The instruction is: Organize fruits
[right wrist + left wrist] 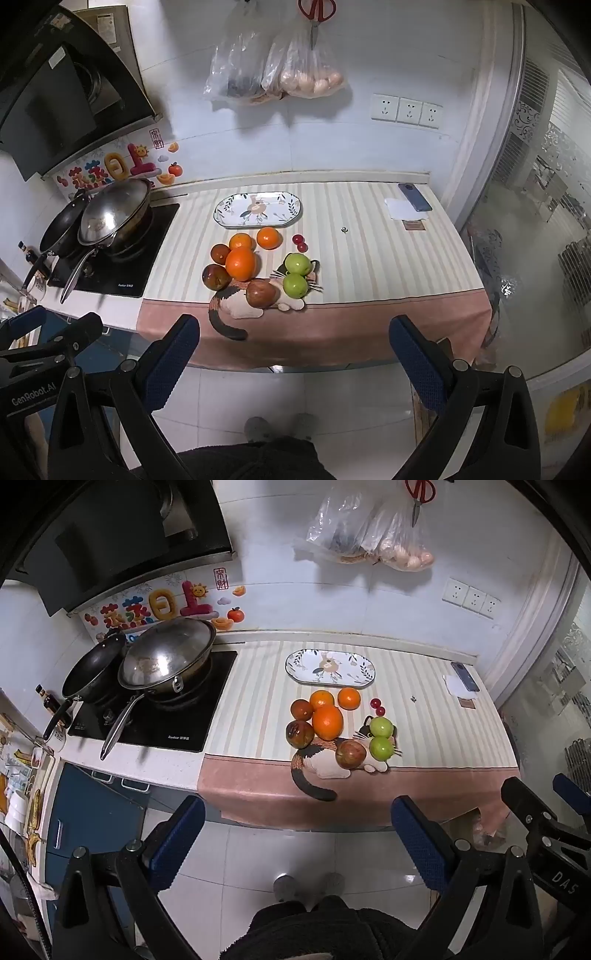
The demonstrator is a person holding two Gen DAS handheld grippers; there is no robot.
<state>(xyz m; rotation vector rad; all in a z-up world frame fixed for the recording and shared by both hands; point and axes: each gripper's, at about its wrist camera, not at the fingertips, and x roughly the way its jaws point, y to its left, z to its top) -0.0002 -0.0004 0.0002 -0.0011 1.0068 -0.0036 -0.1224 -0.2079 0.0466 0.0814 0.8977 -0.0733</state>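
Note:
Fruit lies grouped on the striped counter cloth: a large orange, two smaller oranges, two dark red fruits, a red apple, two green apples and two small red cherry tomatoes. Behind them rests an empty oval flowered plate. My left gripper and right gripper hang open before the counter's front edge, both well short of the fruit, nothing between their fingers.
A hob with a lidded wok and a black pan fills the counter's left. A phone and paper lie at the far right. Plastic bags and scissors hang on the wall. A person's feet stand on the tiled floor.

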